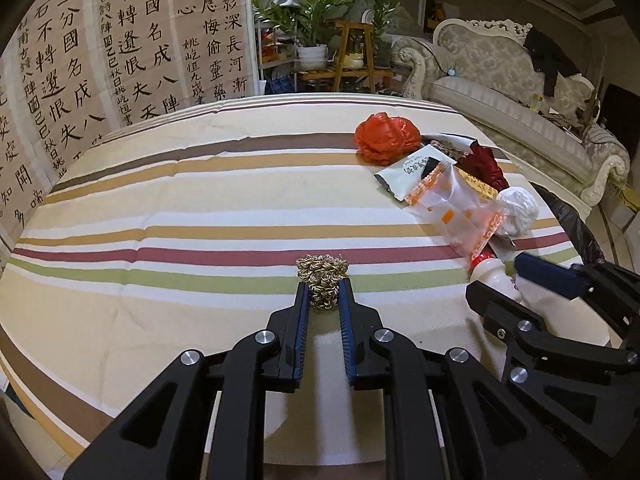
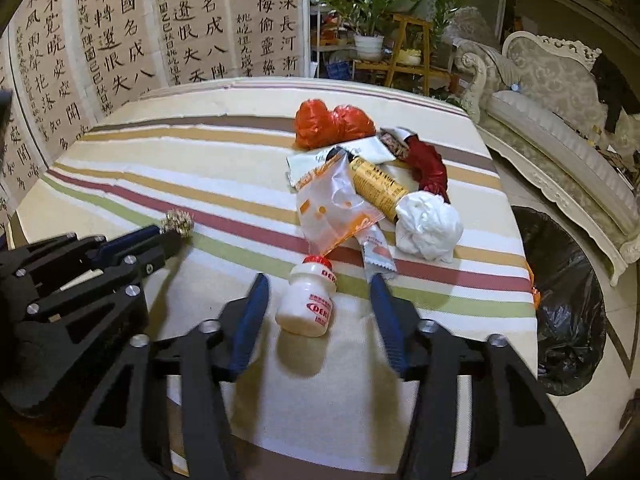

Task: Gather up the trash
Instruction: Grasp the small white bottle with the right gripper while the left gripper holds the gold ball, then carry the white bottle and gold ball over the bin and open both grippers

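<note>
Broadly, the striped tablecloth covers the whole table, and beside its right edge stands a bin lined with a black trash bag; what lies inside the bag cannot be made out. On the cloth's right half sits a heap of trash: a crumpled orange plastic bag at the far end, a dark red wrapper, a clear bag with orange print, a yellow printed tube lying on it, and a white wad of tissue nearest the bin. Nearer, a small white bottle with a red foil cap lies tilted on the cloth between the spread fingers of the right gripper, which is released and not touching it. Left of that, the left gripper is clenched on a gold metal scouring ball resting on the cloth.
</note>
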The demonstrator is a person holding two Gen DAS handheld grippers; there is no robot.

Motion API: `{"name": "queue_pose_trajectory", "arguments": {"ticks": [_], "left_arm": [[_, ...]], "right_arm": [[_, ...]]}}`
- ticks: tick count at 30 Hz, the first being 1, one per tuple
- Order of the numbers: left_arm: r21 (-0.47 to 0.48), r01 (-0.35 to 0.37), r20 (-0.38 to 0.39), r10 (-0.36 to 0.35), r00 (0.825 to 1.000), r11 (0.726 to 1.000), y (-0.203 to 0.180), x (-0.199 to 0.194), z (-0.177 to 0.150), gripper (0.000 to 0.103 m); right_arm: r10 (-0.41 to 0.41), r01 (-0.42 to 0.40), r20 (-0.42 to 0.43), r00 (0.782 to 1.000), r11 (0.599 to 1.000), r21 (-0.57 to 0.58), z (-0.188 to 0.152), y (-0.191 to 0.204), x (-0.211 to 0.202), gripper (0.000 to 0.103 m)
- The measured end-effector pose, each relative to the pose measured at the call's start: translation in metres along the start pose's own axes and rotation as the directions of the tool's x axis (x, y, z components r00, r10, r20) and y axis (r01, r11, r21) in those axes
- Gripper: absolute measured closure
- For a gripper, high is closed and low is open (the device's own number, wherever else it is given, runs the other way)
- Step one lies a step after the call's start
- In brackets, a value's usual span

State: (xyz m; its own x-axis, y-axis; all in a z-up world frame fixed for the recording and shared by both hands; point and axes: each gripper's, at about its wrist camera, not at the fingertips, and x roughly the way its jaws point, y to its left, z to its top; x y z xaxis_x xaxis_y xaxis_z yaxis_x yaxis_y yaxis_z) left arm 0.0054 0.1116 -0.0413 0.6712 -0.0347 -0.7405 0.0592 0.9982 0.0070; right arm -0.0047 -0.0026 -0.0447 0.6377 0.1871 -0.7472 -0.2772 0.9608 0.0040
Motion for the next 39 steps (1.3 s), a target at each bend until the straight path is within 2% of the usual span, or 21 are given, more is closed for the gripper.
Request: {"name": "queue_pose_trajectory", "arguments": {"ticks": [2, 3, 11, 19, 24, 29, 39], "left_arm": [[0.006, -0.005, 0.004, 0.005, 1.0, 1.0, -0.002, 0.0, 0.0, 0.087], [0.006, -0.008, 0.007, 0.008, 1.0, 1.0, -0.002, -0.001, 0.0, 0.087], [0.004, -0.028, 0.015, 0.028, 0.999, 1.0, -0.005, -0.002, 0.001, 0.087], [0.006, -0.012, 0.039, 0.011, 0.999, 1.0, -0.022, -0.01, 0.007, 0.087], [0.031, 0.024, 0.075, -0.026, 0.997, 0.999, -0.053, -0.017, 0.018, 0.087], [0.07, 0.074, 0.097, -0.081, 0.992, 0.995, -0.094, -0.017, 0.034, 0.087], [0.174, 0.147, 0.111, -0.167, 0.98, 0.974, -0.184, 0.0, 0.065, 0.087]], "right_arm": [[0.007, -0.007, -0.011, 1.0, 1.0, -0.006, -0.002, 0.002, 0.003, 0.07], [0.009, -0.009, -0.013, 1.0, 1.0, -0.008, -0.003, 0.002, 0.003, 0.077], [0.024, -0.024, 0.028, 0.999, 1.0, -0.019, -0.008, 0.003, -0.009, 0.078], [0.005, -0.007, 0.092, 0.996, 1.0, 0.019, -0.011, -0.024, -0.036, 0.078], [-0.051, 0.042, 0.141, 0.989, 0.997, 0.072, -0.009, -0.059, -0.055, 0.078], [-0.14, 0.11, 0.175, 0.975, 0.98, 0.167, -0.008, -0.115, -0.066, 0.078], [-0.268, 0.207, 0.168, 0.949, 0.928, 0.311, -0.008, -0.216, -0.06, 0.078]]}}
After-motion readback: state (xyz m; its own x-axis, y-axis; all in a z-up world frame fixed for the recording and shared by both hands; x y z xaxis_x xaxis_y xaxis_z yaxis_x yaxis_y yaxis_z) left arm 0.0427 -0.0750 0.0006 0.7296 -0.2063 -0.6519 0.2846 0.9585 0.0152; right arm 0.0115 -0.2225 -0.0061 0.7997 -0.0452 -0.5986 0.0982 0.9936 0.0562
